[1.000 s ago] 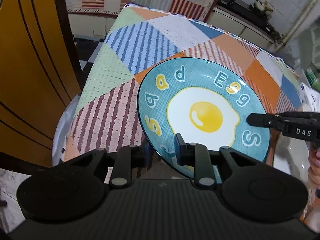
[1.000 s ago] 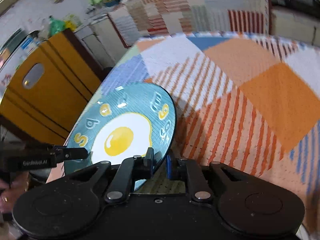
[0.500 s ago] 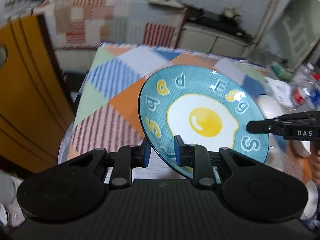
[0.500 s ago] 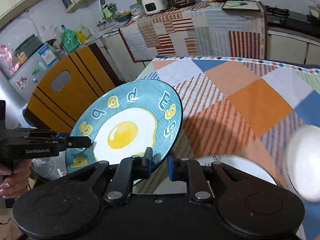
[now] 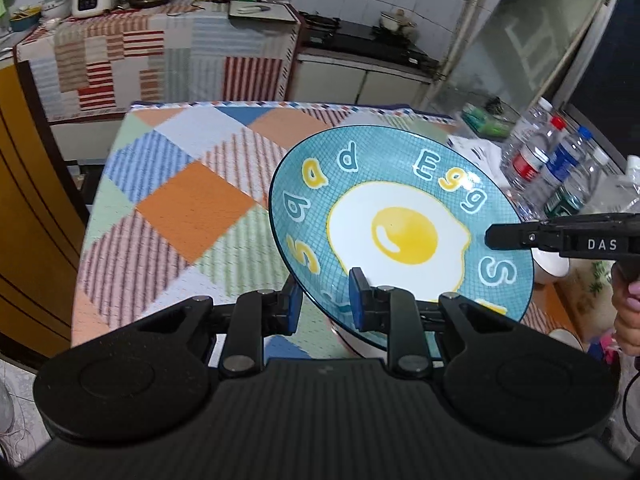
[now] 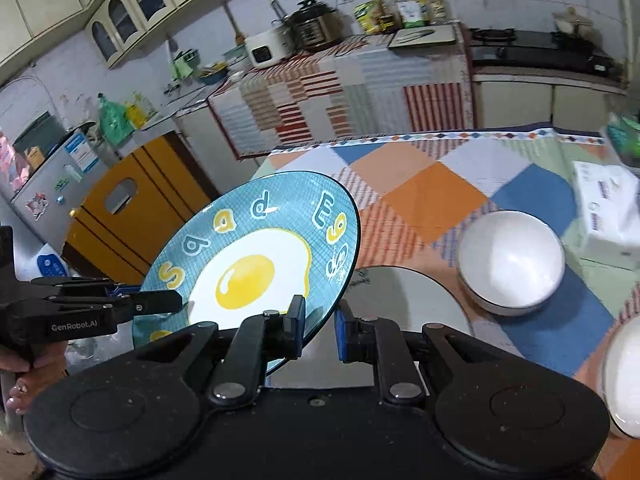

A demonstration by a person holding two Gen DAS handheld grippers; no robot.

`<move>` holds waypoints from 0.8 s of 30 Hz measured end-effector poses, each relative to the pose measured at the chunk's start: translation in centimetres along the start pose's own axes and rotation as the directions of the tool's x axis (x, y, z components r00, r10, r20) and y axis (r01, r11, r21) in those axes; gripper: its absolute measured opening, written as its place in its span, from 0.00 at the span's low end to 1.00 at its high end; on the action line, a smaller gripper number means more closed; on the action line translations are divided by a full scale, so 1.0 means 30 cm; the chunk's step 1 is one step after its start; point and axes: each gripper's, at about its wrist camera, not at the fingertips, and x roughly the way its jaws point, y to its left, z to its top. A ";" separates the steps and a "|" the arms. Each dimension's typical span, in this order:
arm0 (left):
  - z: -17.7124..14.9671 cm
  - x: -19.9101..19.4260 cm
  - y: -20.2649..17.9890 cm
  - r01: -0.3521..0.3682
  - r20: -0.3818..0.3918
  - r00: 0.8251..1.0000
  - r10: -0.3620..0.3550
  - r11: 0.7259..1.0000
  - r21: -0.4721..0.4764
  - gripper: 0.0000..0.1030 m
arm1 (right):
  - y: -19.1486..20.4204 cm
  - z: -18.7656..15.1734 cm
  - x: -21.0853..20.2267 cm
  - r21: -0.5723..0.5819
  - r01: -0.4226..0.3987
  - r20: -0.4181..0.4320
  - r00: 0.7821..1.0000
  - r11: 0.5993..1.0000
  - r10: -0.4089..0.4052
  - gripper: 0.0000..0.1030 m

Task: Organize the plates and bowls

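A teal plate with a fried-egg picture [image 5: 400, 232] is held in the air above the patchwork-cloth table [image 5: 192, 208]. My left gripper [image 5: 324, 300] is shut on its near rim. My right gripper [image 6: 320, 326] is shut on the opposite rim of the same plate [image 6: 256, 264]. Each gripper's fingers show in the other's view, my right gripper [image 5: 496, 236] at the right and my left gripper [image 6: 176, 304] at the left. A white plate [image 6: 416, 300] lies on the table right under the teal one. A white bowl [image 6: 512, 260] stands to its right.
Another white dish [image 6: 624, 368] sits at the right edge. A white box [image 6: 608, 208] and water bottles [image 5: 560, 168] stand on the table's right side. A yellow chair back [image 6: 132, 216] stands left of the table. A cloth-covered counter [image 5: 160, 48] lies behind.
Both grippers have lifted the teal plate up off the table and carried it to the right, so that it now hangs over the white plate.
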 end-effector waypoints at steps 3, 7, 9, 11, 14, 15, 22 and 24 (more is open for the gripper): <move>-0.017 0.030 -0.033 0.009 -0.029 1.000 -0.009 1.000 0.006 0.22 | -0.034 -0.040 -0.016 0.030 0.007 -0.003 1.000 1.000 -0.007 0.19; -0.040 0.084 -0.065 0.022 -0.072 0.997 -0.021 1.000 0.014 0.22 | -0.081 -0.095 -0.020 0.065 0.022 -0.011 1.000 0.998 -0.021 0.19; -0.049 0.111 -0.075 0.029 -0.099 0.995 -0.027 0.999 0.020 0.22 | -0.111 -0.126 -0.017 0.091 0.027 -0.016 1.000 0.995 -0.025 0.19; -0.058 0.132 -0.078 0.039 -0.128 0.991 -0.037 0.999 0.014 0.22 | -0.137 -0.149 -0.011 0.123 0.026 -0.027 0.999 0.992 -0.023 0.19; -0.074 0.158 -0.089 0.038 -0.154 0.987 -0.034 0.999 0.024 0.22 | -0.159 -0.178 -0.001 0.146 0.027 -0.038 0.999 0.989 -0.021 0.19; -0.078 0.166 -0.094 0.037 -0.162 0.986 -0.032 0.999 0.025 0.22 | -0.163 -0.187 0.004 0.145 0.030 -0.045 0.999 0.989 -0.023 0.19; -0.105 0.229 -0.082 0.026 -0.203 0.979 -0.031 0.999 -0.028 0.22 | -0.192 -0.228 0.031 0.149 0.050 -0.082 0.996 0.988 -0.038 0.19; -0.109 0.247 -0.066 0.028 -0.215 0.976 -0.037 0.998 -0.047 0.22 | -0.201 -0.237 0.037 0.156 0.041 -0.077 0.997 0.987 -0.029 0.19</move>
